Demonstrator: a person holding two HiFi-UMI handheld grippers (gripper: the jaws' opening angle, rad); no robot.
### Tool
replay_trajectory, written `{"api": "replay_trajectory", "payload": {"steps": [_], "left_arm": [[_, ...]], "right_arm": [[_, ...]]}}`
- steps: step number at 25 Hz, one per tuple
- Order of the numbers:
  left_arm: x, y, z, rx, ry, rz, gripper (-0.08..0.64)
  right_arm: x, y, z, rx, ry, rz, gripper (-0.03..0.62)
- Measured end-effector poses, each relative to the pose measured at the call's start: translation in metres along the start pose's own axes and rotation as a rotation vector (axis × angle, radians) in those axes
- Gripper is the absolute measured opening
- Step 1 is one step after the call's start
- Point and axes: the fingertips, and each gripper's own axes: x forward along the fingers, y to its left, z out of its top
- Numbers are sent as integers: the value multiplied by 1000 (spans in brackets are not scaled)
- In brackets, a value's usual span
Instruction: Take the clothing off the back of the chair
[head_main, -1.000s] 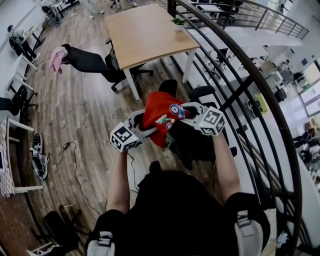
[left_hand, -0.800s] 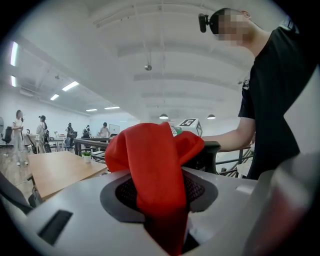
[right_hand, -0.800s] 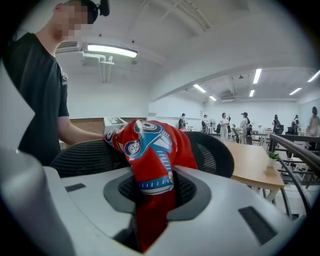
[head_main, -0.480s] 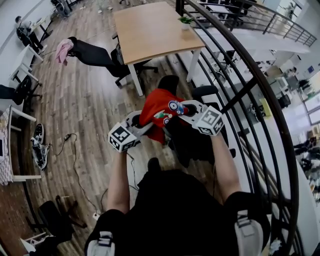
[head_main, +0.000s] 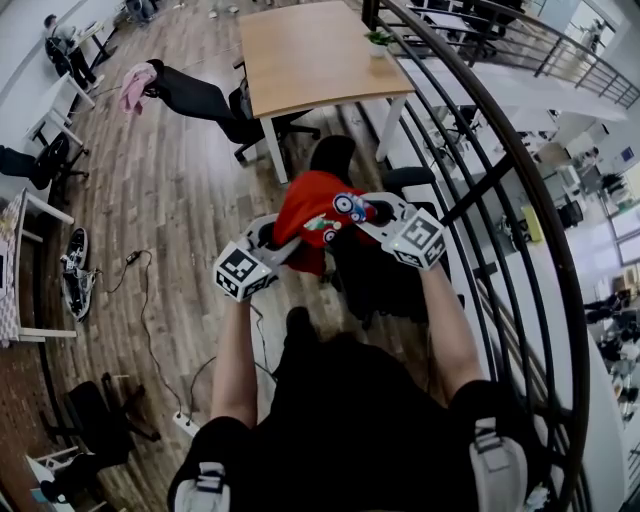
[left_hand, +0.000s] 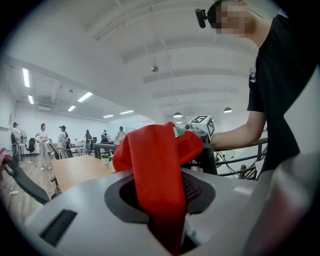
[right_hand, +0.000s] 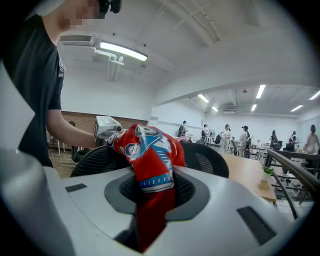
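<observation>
A red garment (head_main: 312, 208) with a blue and white print is bunched between my two grippers, just above the black mesh chair back (head_main: 372, 275). My left gripper (head_main: 276, 232) is shut on its plain red side; the cloth (left_hand: 157, 165) runs down between the jaws. On the printed side my right gripper (head_main: 366, 212) is shut as well, with the fabric (right_hand: 148, 160) pinched between its jaws. Behind the cloth the chair back (right_hand: 206, 161) curves across the right gripper view. Both grippers point roughly level, toward each other.
A black curved railing (head_main: 500, 170) runs close on the right. A wooden table (head_main: 310, 55) with a small plant (head_main: 378, 40) stands ahead. Another chair bearing a pink cloth (head_main: 136, 86) is far left. Cables (head_main: 150, 320) lie on the wooden floor. People stand far off.
Both grippers have come up a little with the red garment, and its lower edge now hangs higher against the chair back. The grips look the same.
</observation>
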Motion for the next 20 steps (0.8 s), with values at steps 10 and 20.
{"api": "replay_trajectory", "payload": {"steps": [10,20], "left_arm": [[-9,-13,-1,0,-13,29,127],[-21,-10,-2,43,-29,8,127]], "right_arm": [[-8,9,8,-47,4,-32,91],[-6,20,13,-50,23,-101,91]]}}
